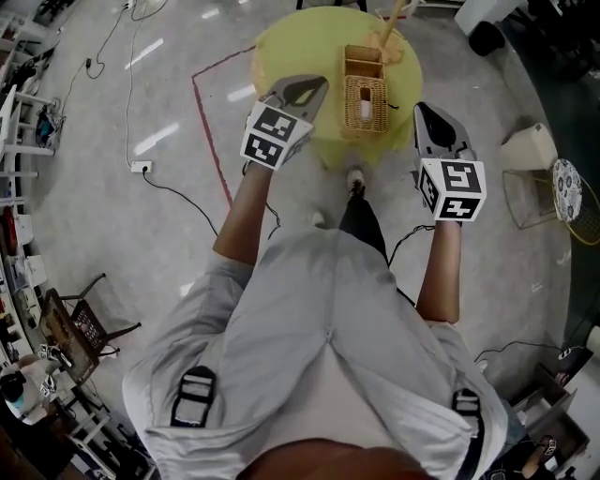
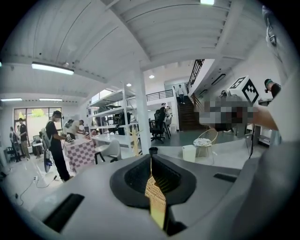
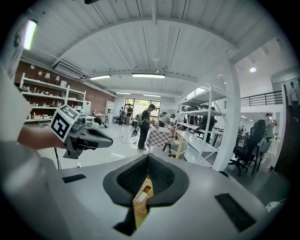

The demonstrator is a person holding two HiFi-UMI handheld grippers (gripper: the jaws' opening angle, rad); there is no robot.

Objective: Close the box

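A wicker box (image 1: 364,105) stands on the round yellow table (image 1: 291,42), its lid (image 1: 363,60) folded back on the far side and something white inside. My left gripper (image 1: 314,86) hovers just left of the box, its jaws together with nothing between them. My right gripper (image 1: 424,111) hangs off the table's right edge, a little right of the box, and also looks shut and empty. In the left gripper view the left gripper (image 2: 150,161) shows the box (image 2: 155,194) through a thin slit. In the right gripper view the right gripper (image 3: 147,160) shows the box (image 3: 140,197) the same way.
A wooden stick (image 1: 392,23) leans at the table's far side. On the floor are a red tape line (image 1: 208,122), a power strip (image 1: 141,167) with its cable, and a wire basket (image 1: 530,192) at the right. My shoe (image 1: 356,178) stands by the table's near edge.
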